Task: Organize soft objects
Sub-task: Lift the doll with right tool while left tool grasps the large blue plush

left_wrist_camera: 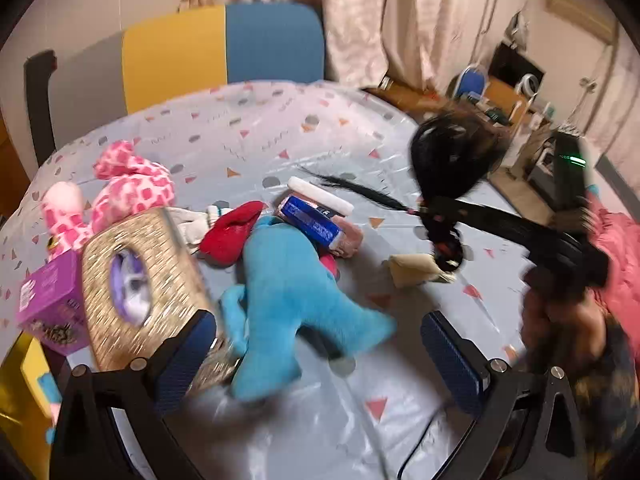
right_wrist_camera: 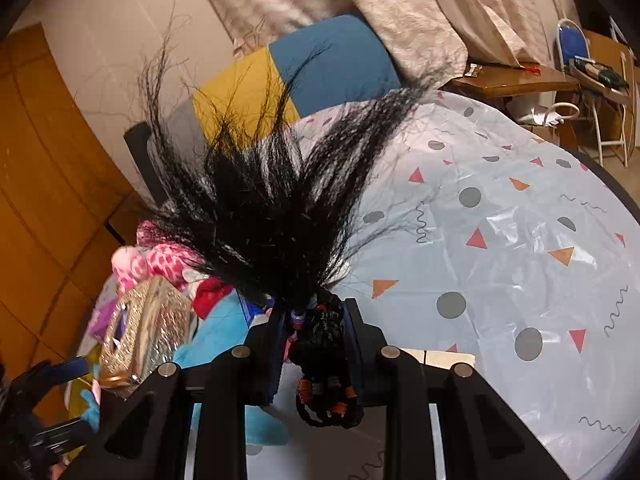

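— That hairpiece [right_wrist_camera: 272, 216] is jet black, with orange and red bands at the knot.
— And the counter [right_wrist_camera: 520, 240] cover: pale blue-grey, with pink and orange triangles, grey dots, squiggles.
— The plush [left_wrist_camera: 296, 292] is turquoise; the other toy [left_wrist_camera: 128, 188] is pink-and-white patched; the tissue box [left_wrist_camera: 136, 272] is glittery gold.

On the table [left_wrist_camera: 248, 128] I see the plush toy [left_wrist_camera: 296, 280] right of the tissue box [left_wrist_camera: 136, 280], the hairpiece [left_wrist_camera: 448, 160] seemingly raised further right.

Yellow-blue chair [left_wrist_camera: 224, 44] behind table [left_wrist_camera: 280, 128]; curtain [left_wrist_camera: 360, 20]; perhaps tissue box [left_wrist_camera: 140, 280].
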